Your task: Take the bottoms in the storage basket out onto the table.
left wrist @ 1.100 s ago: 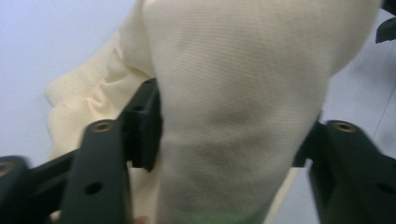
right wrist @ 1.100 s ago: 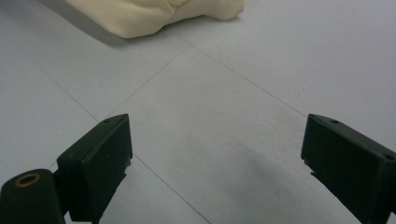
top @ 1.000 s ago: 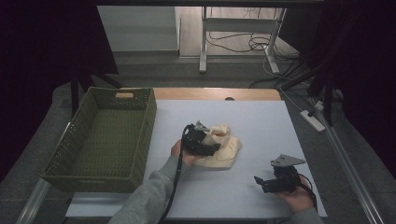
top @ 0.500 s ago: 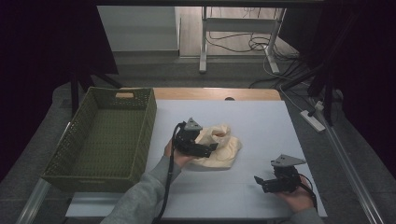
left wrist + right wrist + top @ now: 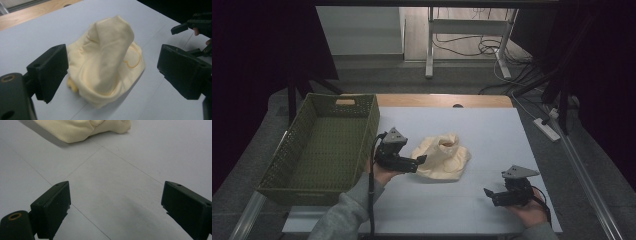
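Note:
A crumpled pale yellow cloth [image 5: 444, 157] lies in a heap on the white table top [image 5: 492, 125]. My left gripper [image 5: 419, 161] is held just left of it and points at its edge. Its jaws have just been opening and stand wide apart. In the left gripper view the cloth [image 5: 107, 65] rises a little ahead of the left gripper [image 5: 112, 72], and neither pad presses on it. My right gripper [image 5: 488, 194] rests open near the front right of the table with bare table between its jaws [image 5: 115, 205]. The cloth's edge [image 5: 82, 127] lies beyond it.
A green woven basket [image 5: 369, 125] stands at the table's left side, close behind the left hand. A wooden strip [image 5: 442, 100] runs along the far edge. The right gripper [image 5: 197, 23] appears far off in the left gripper view.
The left gripper has let go of the cloth, opened wide and drawn back to the left and upward. The cloth stays heaped in place. The right gripper has not moved.

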